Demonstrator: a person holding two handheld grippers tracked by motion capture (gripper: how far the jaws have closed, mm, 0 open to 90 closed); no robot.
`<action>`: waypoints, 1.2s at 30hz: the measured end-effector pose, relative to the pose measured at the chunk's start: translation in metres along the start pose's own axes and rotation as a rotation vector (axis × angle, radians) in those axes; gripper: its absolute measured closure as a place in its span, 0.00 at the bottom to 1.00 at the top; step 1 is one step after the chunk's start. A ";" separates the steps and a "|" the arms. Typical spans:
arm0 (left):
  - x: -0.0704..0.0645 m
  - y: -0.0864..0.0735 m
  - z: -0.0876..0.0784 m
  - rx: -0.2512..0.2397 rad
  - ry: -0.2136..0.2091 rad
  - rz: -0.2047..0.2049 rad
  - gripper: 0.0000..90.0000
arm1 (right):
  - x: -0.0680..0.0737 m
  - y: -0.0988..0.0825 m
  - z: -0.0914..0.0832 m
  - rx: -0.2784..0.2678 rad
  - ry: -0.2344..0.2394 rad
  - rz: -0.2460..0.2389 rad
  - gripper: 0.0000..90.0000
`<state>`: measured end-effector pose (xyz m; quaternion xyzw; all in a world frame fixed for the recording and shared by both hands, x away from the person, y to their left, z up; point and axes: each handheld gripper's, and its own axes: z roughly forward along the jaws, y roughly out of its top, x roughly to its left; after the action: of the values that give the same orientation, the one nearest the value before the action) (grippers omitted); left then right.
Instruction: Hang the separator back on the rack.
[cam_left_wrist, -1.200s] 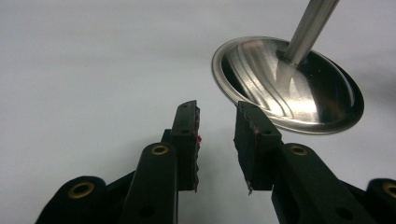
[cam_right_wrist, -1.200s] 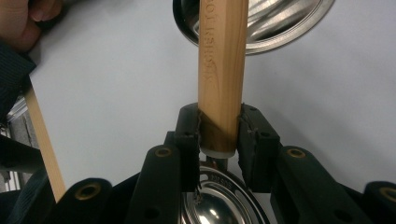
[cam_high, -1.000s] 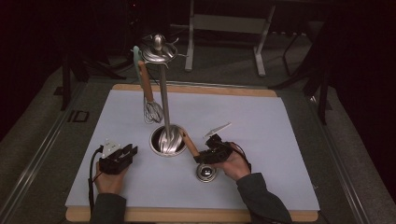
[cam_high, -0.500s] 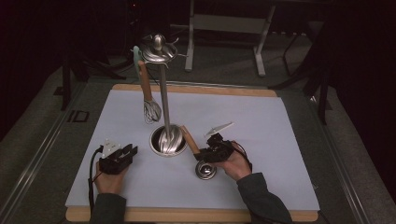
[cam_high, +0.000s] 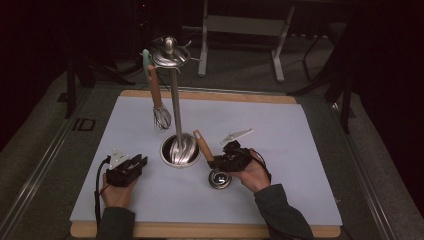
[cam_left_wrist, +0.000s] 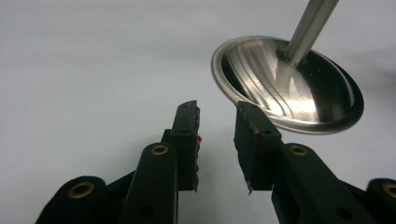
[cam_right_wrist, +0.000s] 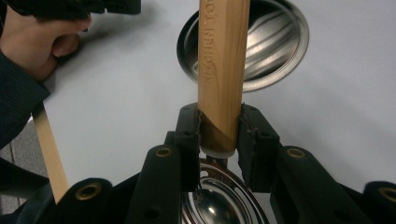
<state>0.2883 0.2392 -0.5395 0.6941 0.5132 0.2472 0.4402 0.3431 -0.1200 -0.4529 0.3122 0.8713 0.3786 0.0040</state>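
A steel utensil stand (cam_high: 179, 150) rises from its round base on the pale mat (cam_high: 300, 165), and a wooden-handled whisk (cam_high: 159, 107) hangs from its top. My right gripper (cam_high: 216, 161) is shut on the wooden handle (cam_high: 202, 145) of a utensil with a round steel head (cam_high: 220, 178), just right of the base. In the right gripper view the pads (cam_right_wrist: 187, 135) clamp the handle (cam_right_wrist: 223, 60) near its lower end, above the steel head (cam_right_wrist: 219, 200). My left gripper (cam_high: 137, 162) rests open on the mat left of the base. Its jaws (cam_left_wrist: 217, 140) hold nothing and point at the stand base (cam_left_wrist: 289, 88).
The mat lies on a wooden board (cam_high: 210, 95) whose edge shows at front and back. A grey three-cornered plate (cam_high: 237, 135) sticks up from the right gripper. Dark floor and metal furniture legs (cam_high: 277, 55) lie beyond the board.
The right gripper and its utensil have edged very slightly away from the front edge. The left gripper has stayed still.
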 end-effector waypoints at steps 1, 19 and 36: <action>0.000 0.000 0.000 0.000 0.000 0.001 0.78 | 0.000 0.001 -0.001 -0.005 -0.002 -0.003 0.80; 0.000 0.000 0.000 0.001 -0.001 -0.002 0.78 | 0.015 0.019 -0.022 -0.112 -0.024 -0.098 0.80; 0.000 0.000 0.000 0.003 0.000 0.001 0.78 | 0.027 0.042 -0.046 -0.232 -0.039 -0.163 0.80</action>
<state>0.2886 0.2396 -0.5394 0.6949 0.5133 0.2464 0.4392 0.3328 -0.1137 -0.3863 0.2453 0.8439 0.4690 0.0877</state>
